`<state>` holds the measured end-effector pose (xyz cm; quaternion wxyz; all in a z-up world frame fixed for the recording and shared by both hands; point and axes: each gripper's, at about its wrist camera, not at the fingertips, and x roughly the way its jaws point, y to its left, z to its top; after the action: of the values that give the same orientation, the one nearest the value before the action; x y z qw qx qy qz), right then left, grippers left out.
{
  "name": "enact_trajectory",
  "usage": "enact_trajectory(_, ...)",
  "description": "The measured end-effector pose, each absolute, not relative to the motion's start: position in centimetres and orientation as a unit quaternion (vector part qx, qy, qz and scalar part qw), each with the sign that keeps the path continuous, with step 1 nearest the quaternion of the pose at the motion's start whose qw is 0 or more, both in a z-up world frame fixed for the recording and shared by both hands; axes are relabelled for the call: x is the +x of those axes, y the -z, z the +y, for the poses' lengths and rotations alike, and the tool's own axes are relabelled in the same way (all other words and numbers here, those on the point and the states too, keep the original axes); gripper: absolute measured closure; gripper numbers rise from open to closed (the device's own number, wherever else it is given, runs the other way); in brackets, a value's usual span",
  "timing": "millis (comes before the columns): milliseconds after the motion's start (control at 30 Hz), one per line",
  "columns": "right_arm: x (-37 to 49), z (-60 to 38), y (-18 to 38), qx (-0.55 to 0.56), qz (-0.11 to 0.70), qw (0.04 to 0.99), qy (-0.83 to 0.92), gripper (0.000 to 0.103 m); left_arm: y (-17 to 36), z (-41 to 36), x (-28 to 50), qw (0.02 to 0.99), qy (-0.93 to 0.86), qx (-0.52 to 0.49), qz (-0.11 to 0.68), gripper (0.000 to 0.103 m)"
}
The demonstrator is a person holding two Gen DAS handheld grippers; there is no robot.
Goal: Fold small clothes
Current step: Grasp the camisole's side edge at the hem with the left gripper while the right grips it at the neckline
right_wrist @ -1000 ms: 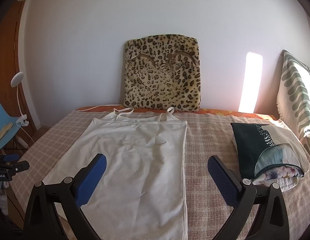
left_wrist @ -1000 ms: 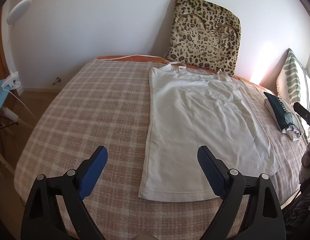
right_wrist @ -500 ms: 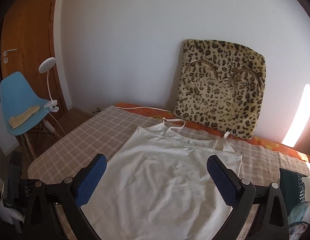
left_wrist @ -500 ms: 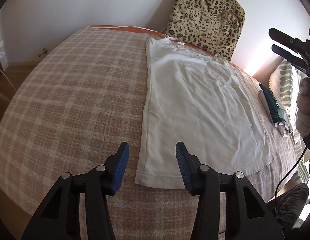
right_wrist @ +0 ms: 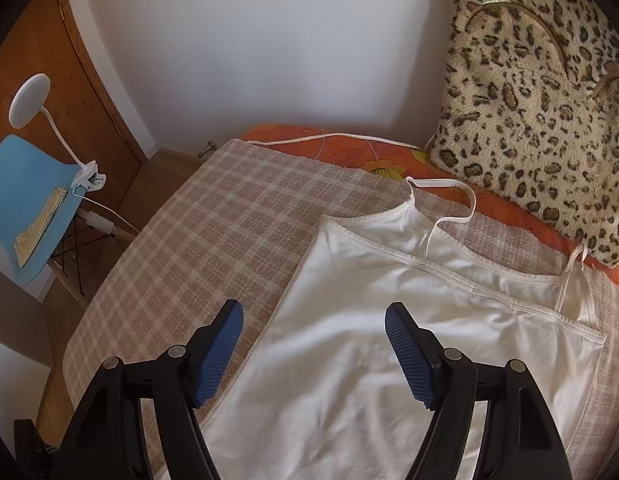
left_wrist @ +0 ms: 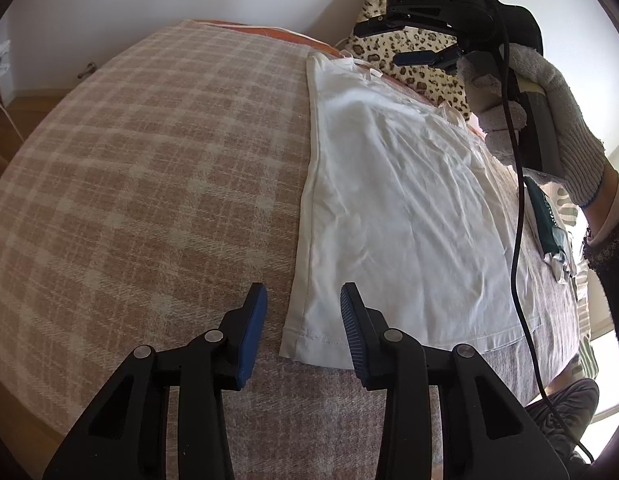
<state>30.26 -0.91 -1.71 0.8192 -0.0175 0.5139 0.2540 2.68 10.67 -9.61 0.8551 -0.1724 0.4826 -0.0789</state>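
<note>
A white strappy top (left_wrist: 397, 208) lies flat on the plaid bed cover (left_wrist: 149, 168), straps toward the wall. My left gripper (left_wrist: 303, 332) is open and low over the top's near left hem corner, one finger on each side of it. My right gripper (right_wrist: 313, 356) is open and hovers over the top's (right_wrist: 389, 340) upper left side edge, near the straps. The right gripper also shows in the left wrist view (left_wrist: 413, 40), held by a gloved hand above the far end of the top.
A leopard-print cushion (right_wrist: 541, 92) leans on the wall behind the straps. A dark patterned folded item (left_wrist: 549, 216) lies right of the top. A blue chair (right_wrist: 25, 200) with a clip lamp (right_wrist: 29, 100) stands left of the bed.
My left gripper has narrowed and dropped toward the hem corner. My right gripper has moved left and down toward the strap end, its jaws narrowing.
</note>
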Motion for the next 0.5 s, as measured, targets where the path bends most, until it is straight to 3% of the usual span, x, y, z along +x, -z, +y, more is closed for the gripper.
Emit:
enact_trajectory(333,35.6,4.2,5.4,-0.039,0.549,0.801,-0.235,0.037,10.1,10.7,2.9,0.849,0.092,-0.189,0.485,0.076)
enact_trajectory(500,37.2,6.1,7.7,-0.096,0.562,0.797,-0.199,0.049,10.2,10.3,3.4,0.847,0.096,-0.189,0.488,0.086)
